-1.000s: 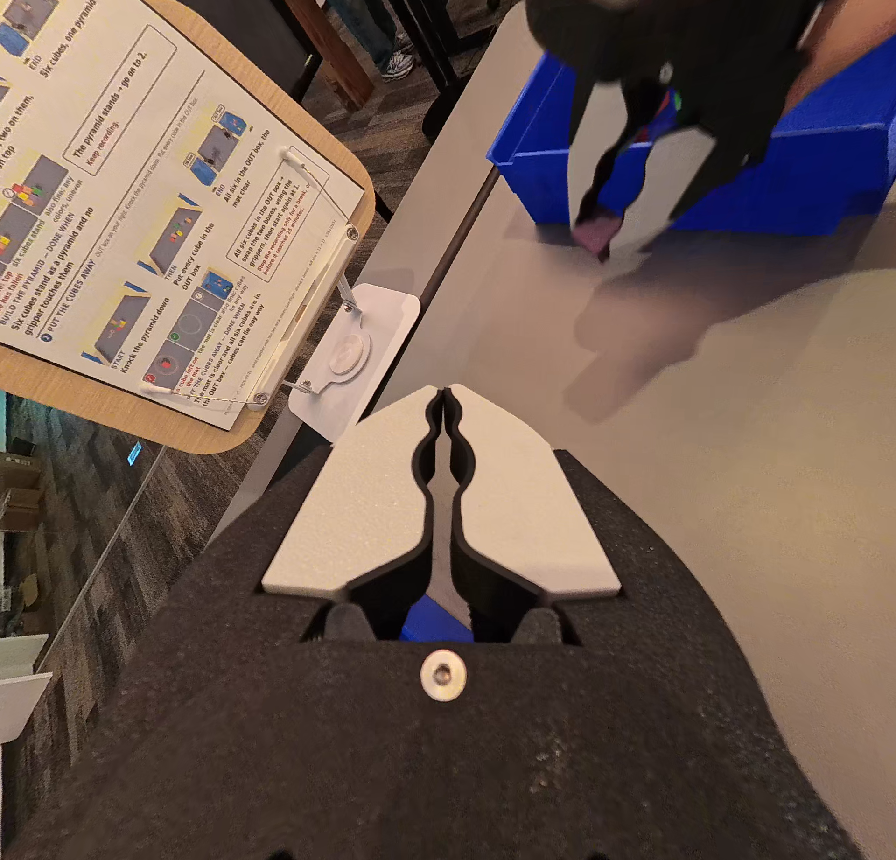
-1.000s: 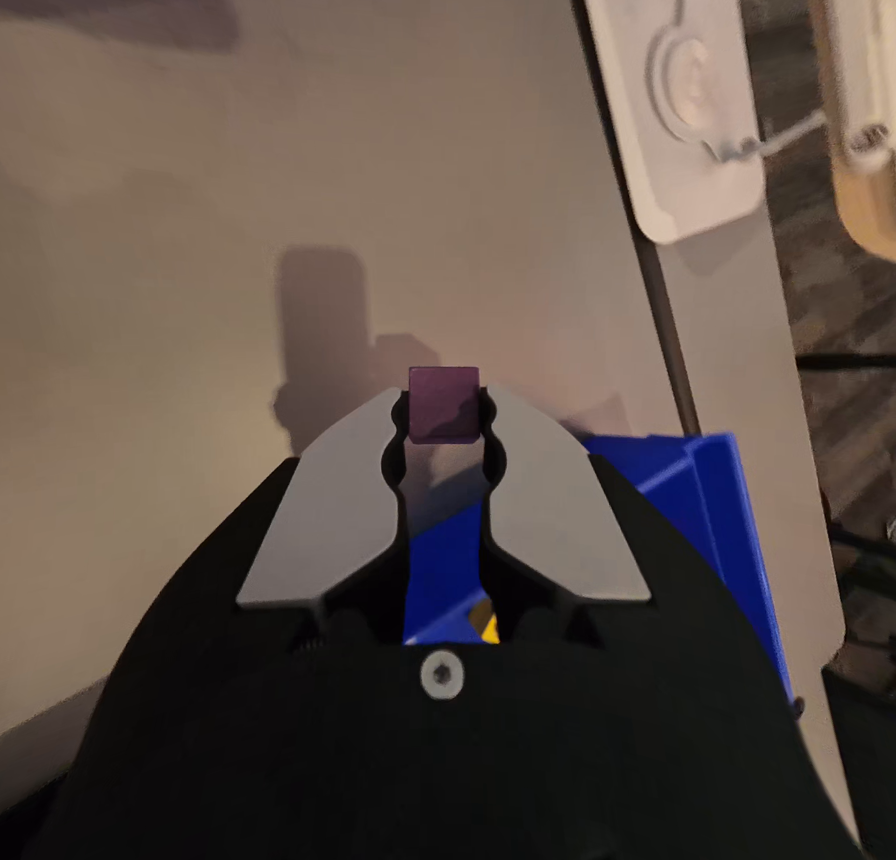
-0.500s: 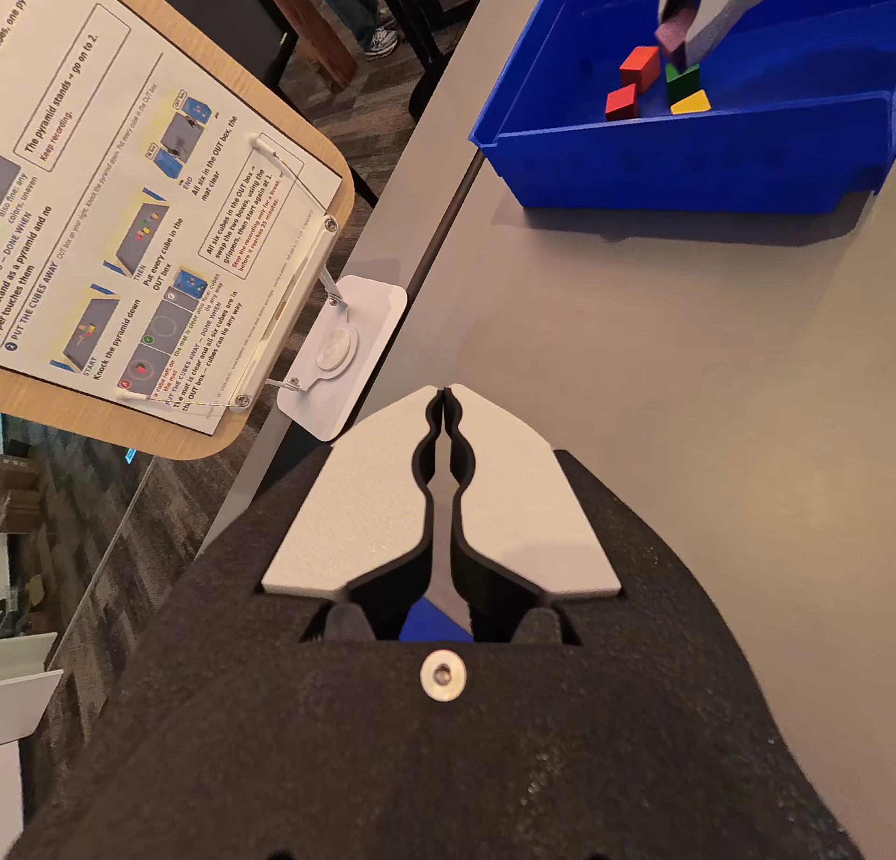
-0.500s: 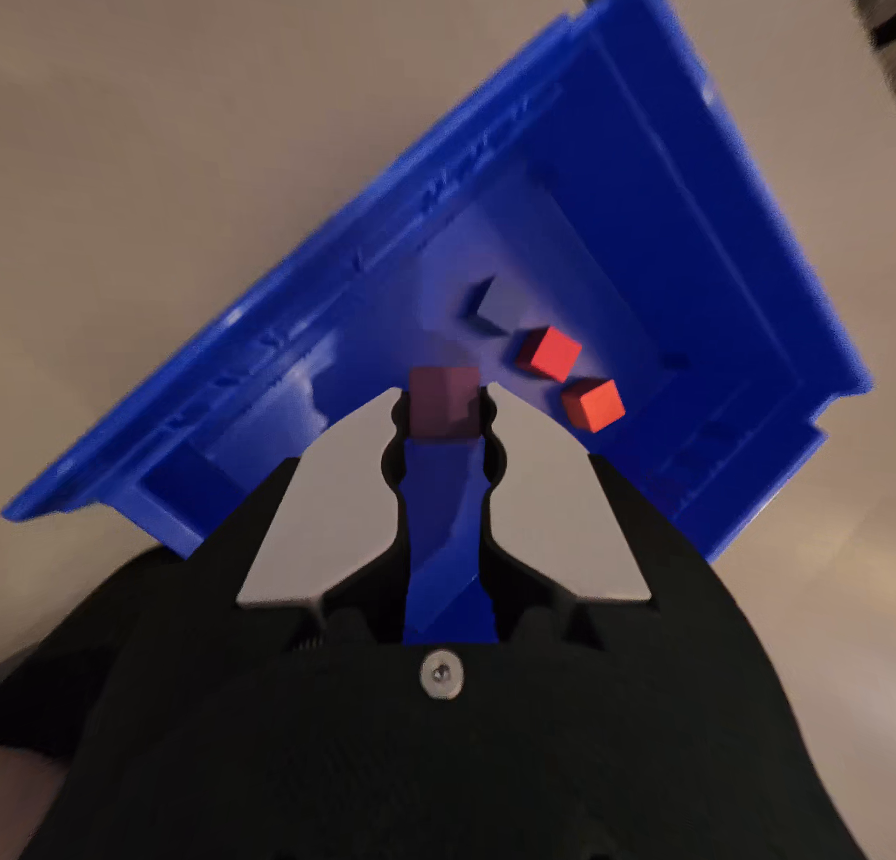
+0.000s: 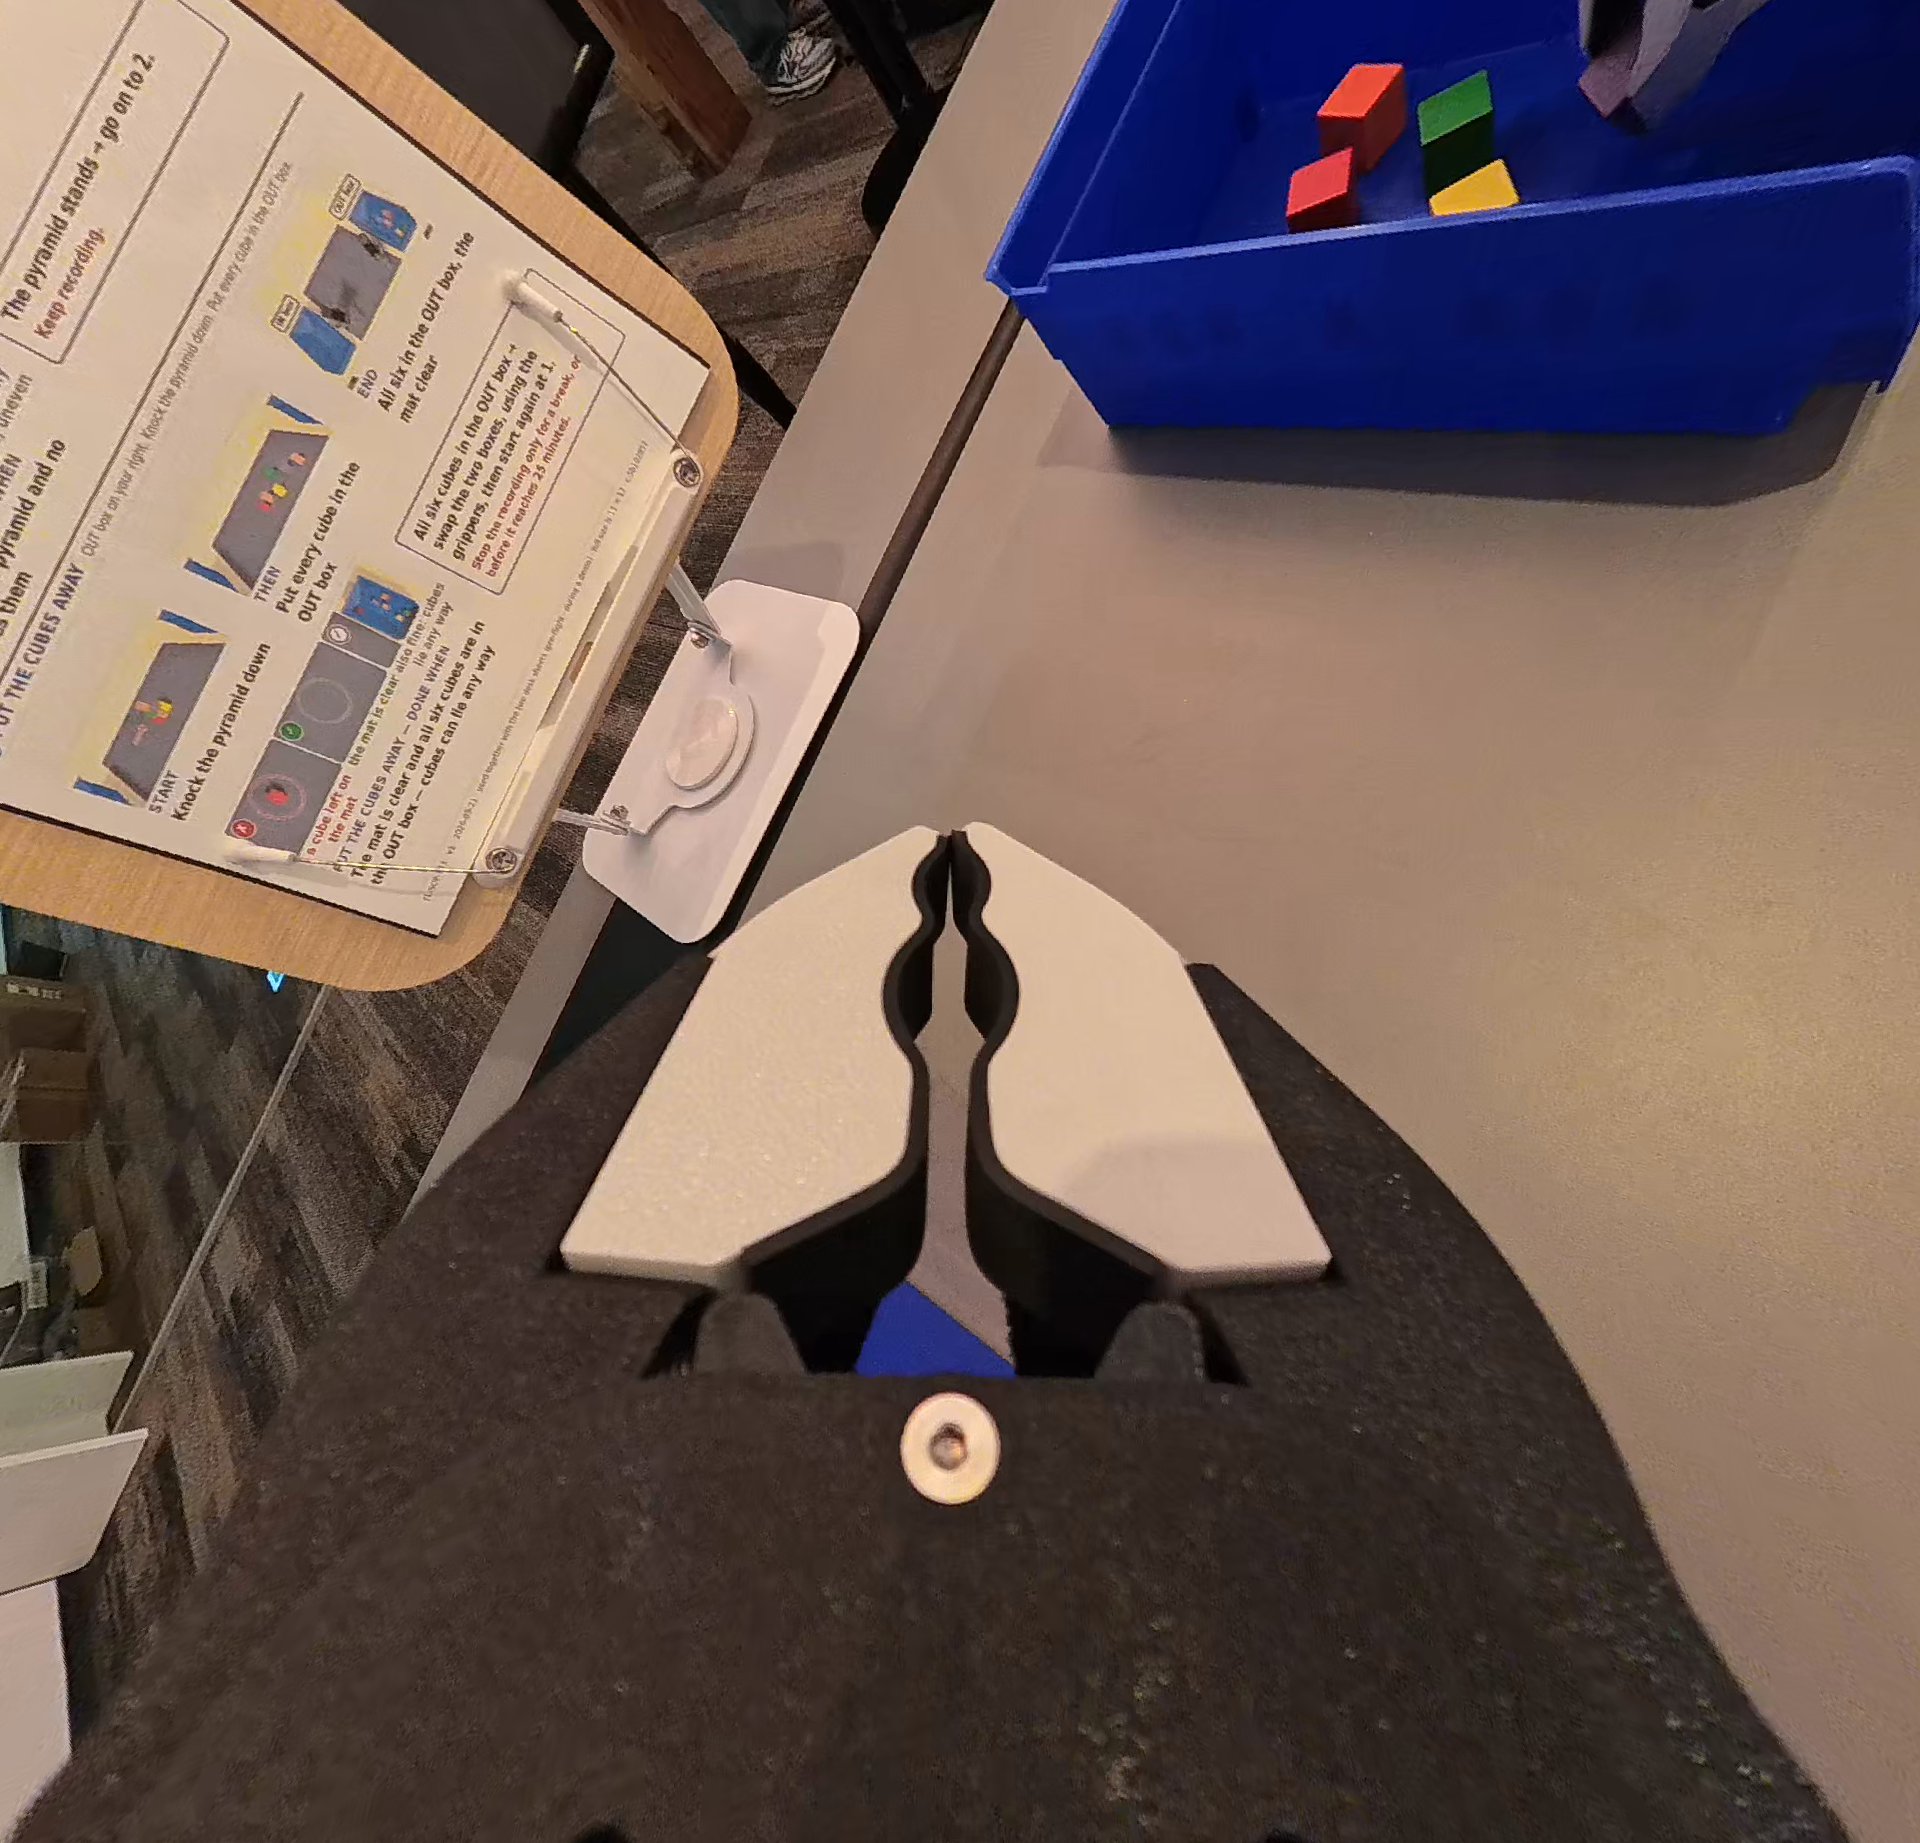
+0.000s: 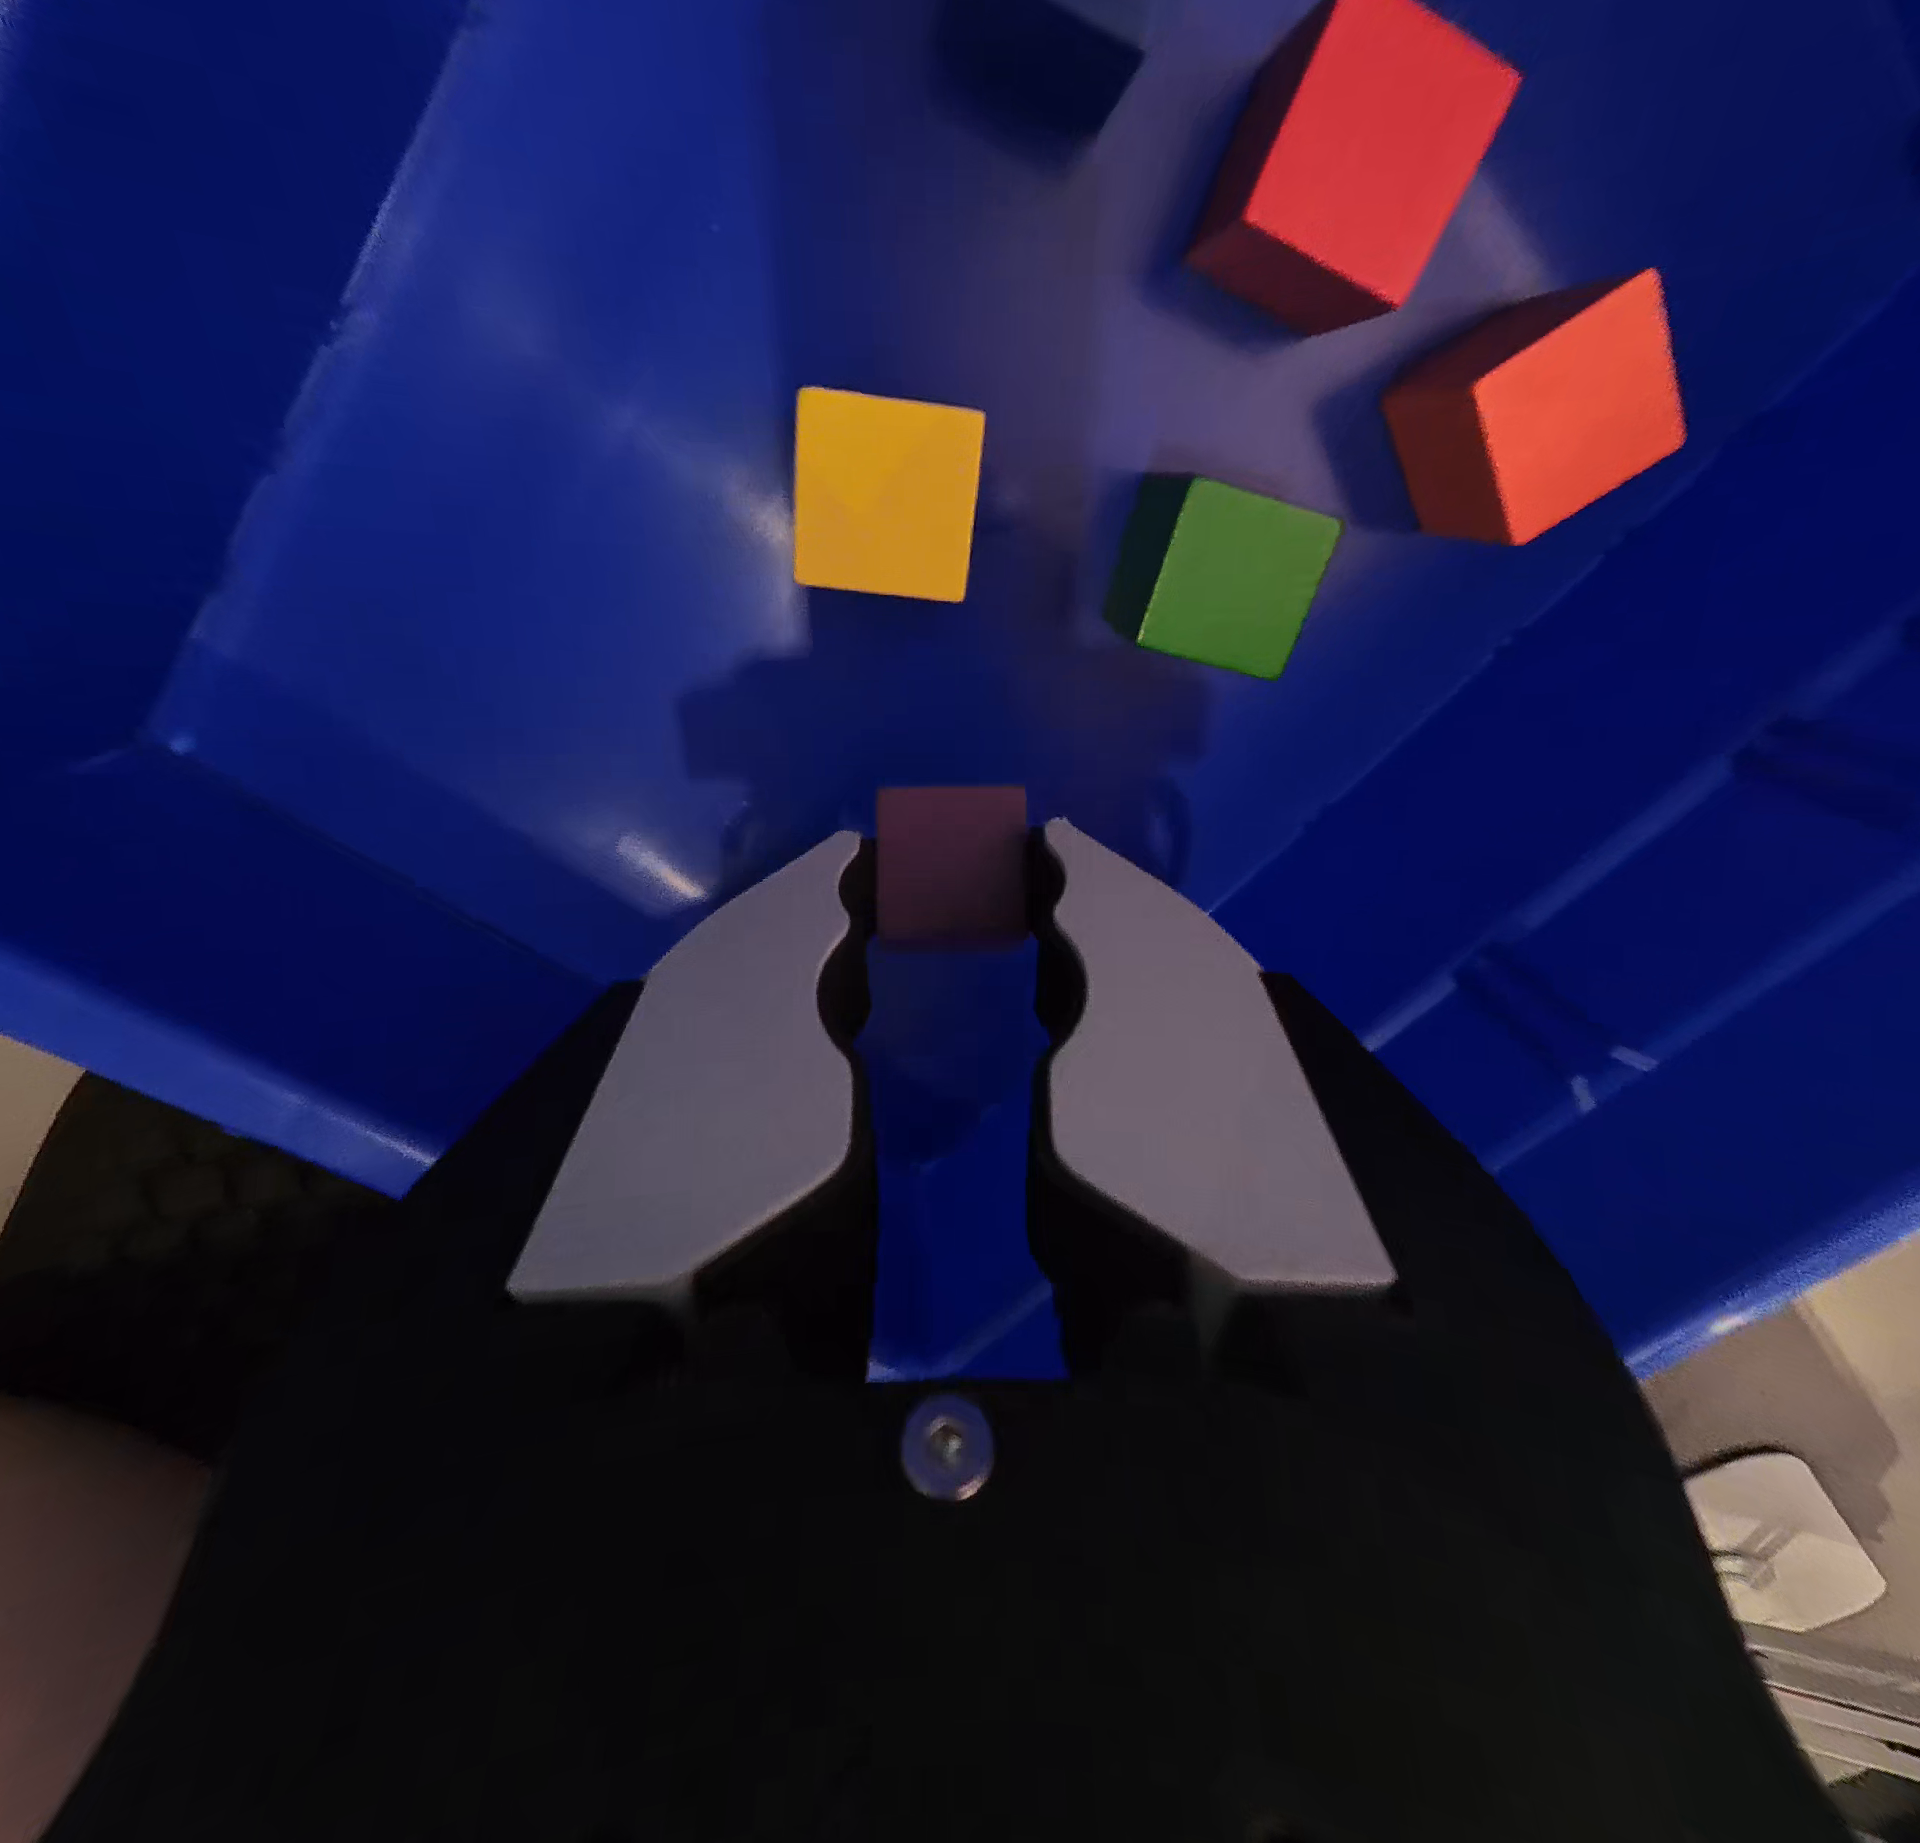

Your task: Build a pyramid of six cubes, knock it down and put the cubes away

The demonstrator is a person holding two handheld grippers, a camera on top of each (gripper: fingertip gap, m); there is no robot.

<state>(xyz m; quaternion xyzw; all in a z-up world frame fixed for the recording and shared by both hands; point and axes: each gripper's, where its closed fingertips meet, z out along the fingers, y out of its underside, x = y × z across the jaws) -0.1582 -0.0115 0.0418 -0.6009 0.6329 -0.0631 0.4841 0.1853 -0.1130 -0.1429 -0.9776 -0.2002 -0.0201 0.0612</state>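
Note:
My right gripper (image 6: pixel 951 837) is shut on a purple cube (image 6: pixel 951 863) and holds it low inside the blue bin (image 6: pixel 312 910). On the bin floor lie a yellow cube (image 6: pixel 886 494), a green cube (image 6: pixel 1231 578), two red cubes (image 6: pixel 1361 141) (image 6: pixel 1558 406) and a dark blue cube (image 6: pixel 1029 48). In the left wrist view the bin (image 5: pixel 1455 339) sits at the far right, with the right gripper (image 5: pixel 1642 100) reaching into it. My left gripper (image 5: pixel 951 837) is shut and empty above the grey mat (image 5: pixel 1455 858), well short of the bin.
A printed instruction sheet on a wooden board (image 5: pixel 260 494) stands off the table's left edge on a white stand base (image 5: pixel 727 754). A bit of something blue (image 5: pixel 925 1336) shows under my left gripper. Carpeted floor lies to the left. My hands' fingertips stand some 40 cm from each other.
My right gripper carried the purple cube from above the mat over the bin rim and down into the bin. My left gripper stayed shut and almost still.

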